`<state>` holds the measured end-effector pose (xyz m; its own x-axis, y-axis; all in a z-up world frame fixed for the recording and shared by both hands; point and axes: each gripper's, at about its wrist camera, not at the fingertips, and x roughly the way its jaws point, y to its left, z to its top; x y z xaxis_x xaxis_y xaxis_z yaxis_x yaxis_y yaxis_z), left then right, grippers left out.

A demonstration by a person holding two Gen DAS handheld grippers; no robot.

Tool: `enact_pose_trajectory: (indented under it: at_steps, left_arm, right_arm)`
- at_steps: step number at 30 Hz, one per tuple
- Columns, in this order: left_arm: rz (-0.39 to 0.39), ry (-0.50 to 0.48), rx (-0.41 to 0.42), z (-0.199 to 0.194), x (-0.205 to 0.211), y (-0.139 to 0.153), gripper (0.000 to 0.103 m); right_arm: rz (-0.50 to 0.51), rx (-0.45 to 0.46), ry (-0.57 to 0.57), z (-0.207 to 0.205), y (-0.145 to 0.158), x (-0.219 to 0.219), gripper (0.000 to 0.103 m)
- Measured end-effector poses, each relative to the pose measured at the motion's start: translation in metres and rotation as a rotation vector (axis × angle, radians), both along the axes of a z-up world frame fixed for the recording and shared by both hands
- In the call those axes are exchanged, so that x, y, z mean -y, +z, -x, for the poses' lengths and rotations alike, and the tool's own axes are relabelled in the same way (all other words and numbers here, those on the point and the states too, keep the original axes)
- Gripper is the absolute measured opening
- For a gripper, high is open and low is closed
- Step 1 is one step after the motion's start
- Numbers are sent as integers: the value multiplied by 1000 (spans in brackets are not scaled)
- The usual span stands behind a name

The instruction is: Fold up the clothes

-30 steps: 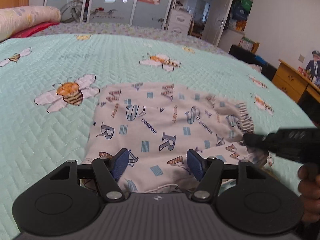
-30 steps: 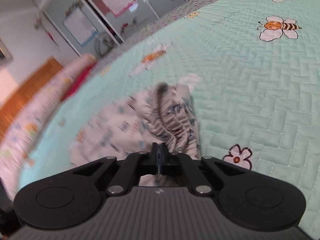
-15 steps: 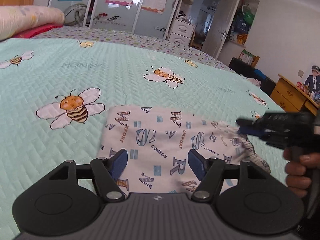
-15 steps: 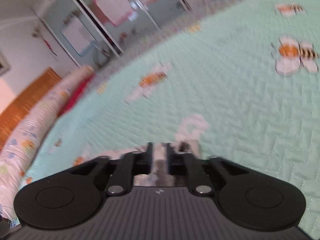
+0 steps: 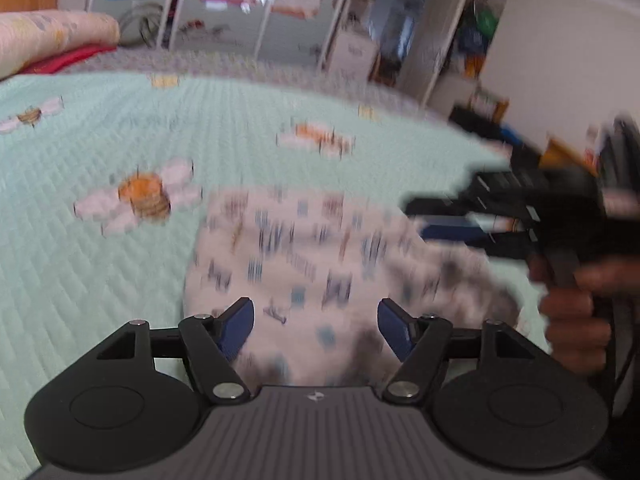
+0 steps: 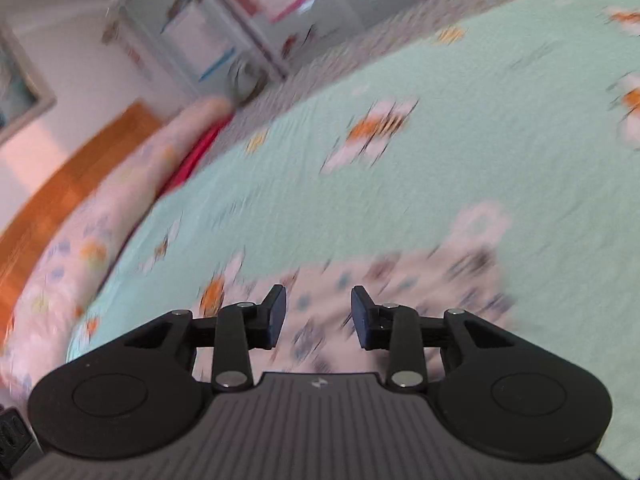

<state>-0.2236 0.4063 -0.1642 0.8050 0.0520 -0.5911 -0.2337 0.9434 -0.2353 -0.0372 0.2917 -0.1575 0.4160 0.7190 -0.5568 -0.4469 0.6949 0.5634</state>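
My right claw has just been opening, nothing between its pads; the left claw is released above the folded garment. Next I must choose an edge for another fold.

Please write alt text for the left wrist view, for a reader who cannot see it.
A white printed garment lies on a mint bee-patterned bedspread, behind the open left gripper. At right, a hand holds the right gripper over the garment's edge.

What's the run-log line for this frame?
left gripper: open, empty | right gripper: jaws just opened, empty | white letter-print garment: flat on mint quilted bedspread
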Motion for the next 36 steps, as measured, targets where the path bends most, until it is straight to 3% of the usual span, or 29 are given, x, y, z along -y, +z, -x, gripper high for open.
enact_pose_trajectory:
  at_steps: [1, 3, 5, 7, 10, 12, 14, 18, 20, 22, 25, 26, 27, 29, 32, 36]
  left_arm:
    - [-12, -5, -10, 0, 1, -6, 71]
    - [-39, -10, -6, 2, 6, -3, 71]
    - [-37, -10, 28, 11, 8, 9, 71]
    - [-29, -22, 64, 21, 9, 17, 73]
    - [-5, -31, 24, 22, 6, 3, 78]
    - [13, -17, -6, 20, 3, -8, 77]
    - [5, -23, 3, 25, 6, -4, 77]
    - [-2, -18, 50, 43, 4, 10, 77]
    - [-1, 7, 68, 49, -2, 9, 78]
    - [34, 40, 31, 42, -13, 1, 78]
    - [105, 54, -23, 38, -21, -14, 77]
    - [94, 54, -25, 41, -18, -15, 77]
    - [81, 49, -20, 45, -15, -14, 77]
    - [46, 23, 12, 57, -9, -5, 77]
    - [19, 35, 57, 68, -12, 6, 77]
    - [50, 61, 95, 59, -26, 12, 77]
  right_arm:
    - [28, -31, -3, -10, -10, -9, 35]
    - [49, -72, -54, -30, -18, -18, 12]
    - [32, -80, -115, -40, -9, -21, 19]
    - [-33, -32, -73, -30, 10, -24, 28]
    - [-30, -17, 36, -10, 17, -47, 41]
    - [33, -75, 102, -12, -1, -75, 42]
    - [95, -111, 95, -27, -19, -95, 40]
    - [-4, -60, 37, -35, 6, -92, 41]
    - [-11, -65, 113, -23, 13, -101, 44]
    - [-6, -76, 198, -9, 18, -110, 49]
    - [119, -148, 277, -7, -9, -146, 49]
    - [130, -149, 255, -13, -16, -152, 43]
    - [116, -140, 216, -19, -17, -153, 38]
    - [57, -118, 126, -28, -6, -146, 41]
    - [-40, -76, 163, -16, 18, -124, 44]
    - [-31, -12, 192, 20, 25, -72, 54]
